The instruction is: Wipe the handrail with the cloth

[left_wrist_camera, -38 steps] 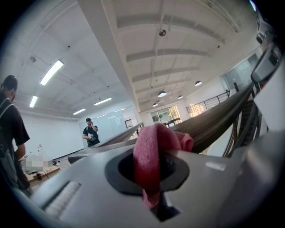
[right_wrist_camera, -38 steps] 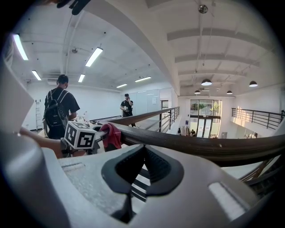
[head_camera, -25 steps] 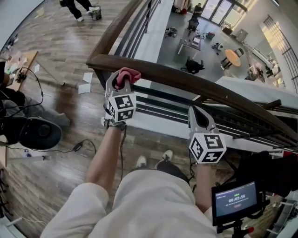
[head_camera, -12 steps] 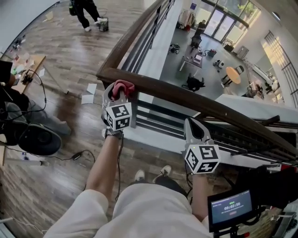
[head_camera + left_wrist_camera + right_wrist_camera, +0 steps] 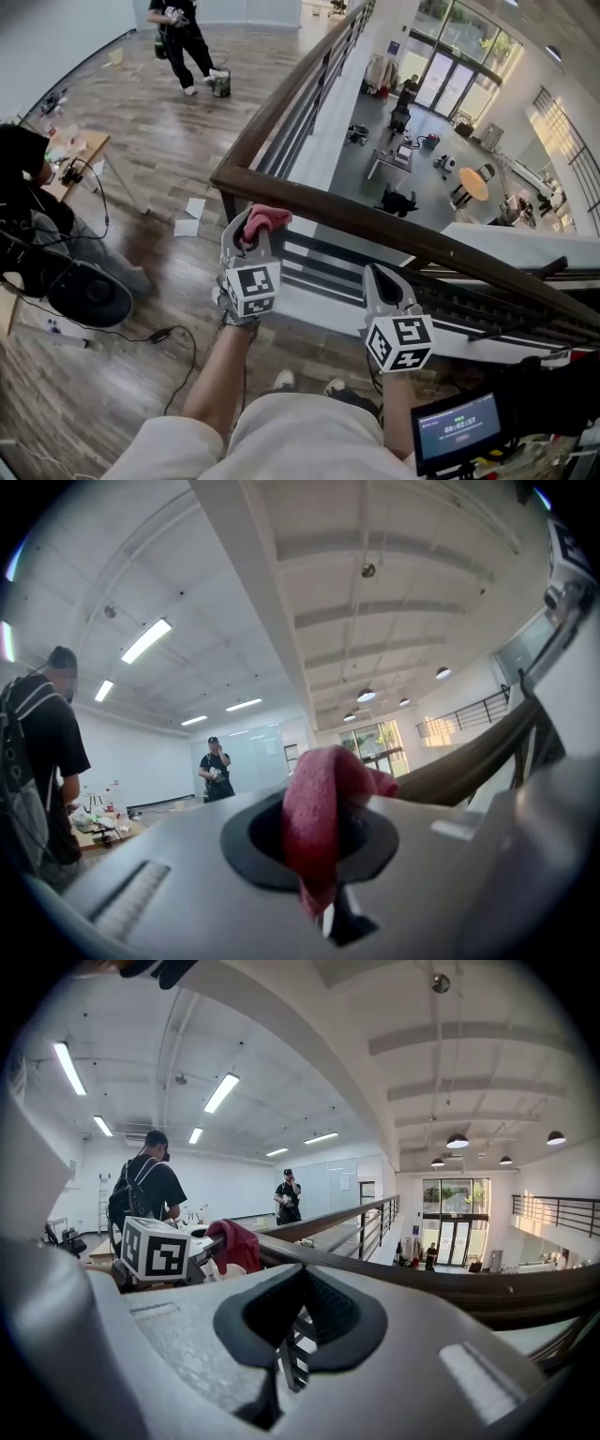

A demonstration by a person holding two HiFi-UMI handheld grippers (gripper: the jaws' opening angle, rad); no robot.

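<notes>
Jaws of the left gripper [image 5: 249, 231] are clamped on a red cloth [image 5: 267, 219], which bunches out above the tips. The cloth sits at the near edge of the dark wooden handrail [image 5: 394, 231], close to its corner; contact cannot be confirmed. Jaws of the right gripper [image 5: 379, 279] are closed with nothing between them, just below the rail and further along it. A person [image 5: 183, 37] stands on the wood floor [image 5: 141, 141] beyond.
</notes>
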